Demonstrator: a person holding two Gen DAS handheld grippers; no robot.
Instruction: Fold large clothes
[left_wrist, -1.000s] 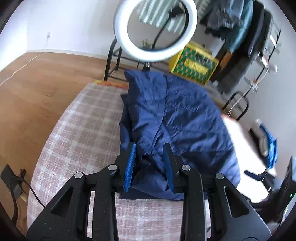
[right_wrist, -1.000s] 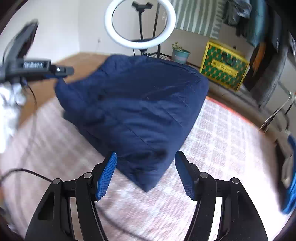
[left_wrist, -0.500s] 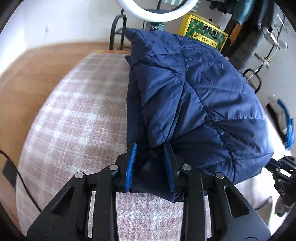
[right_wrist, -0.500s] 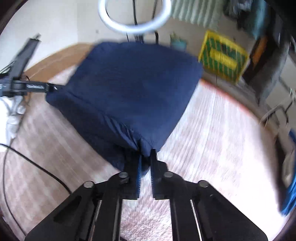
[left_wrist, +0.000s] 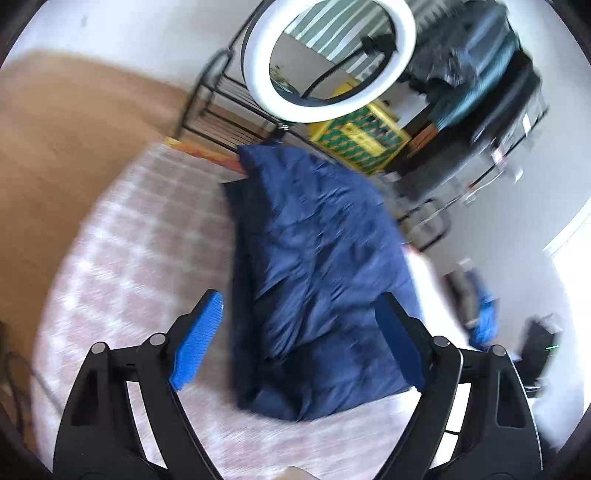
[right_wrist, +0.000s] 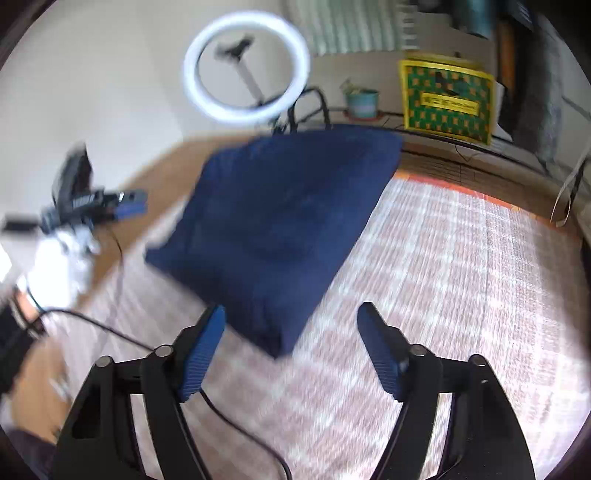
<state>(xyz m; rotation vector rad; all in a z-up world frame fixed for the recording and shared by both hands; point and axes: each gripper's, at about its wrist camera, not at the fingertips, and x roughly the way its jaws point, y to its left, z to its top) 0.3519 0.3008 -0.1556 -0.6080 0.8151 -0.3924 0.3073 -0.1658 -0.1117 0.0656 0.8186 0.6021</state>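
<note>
The left hand-held gripper (left_wrist: 295, 339) is spread wide and grips nothing, its blue pads either side of the near end of the folded navy padded jacket (left_wrist: 317, 266). The right hand-held gripper (right_wrist: 291, 347) also gapes empty, just short of the jacket's near corner. The jacket lies on the plaid-covered bed (right_wrist: 461, 266), reaching its far edge. Beyond stands a ring light (left_wrist: 328, 55).
</note>
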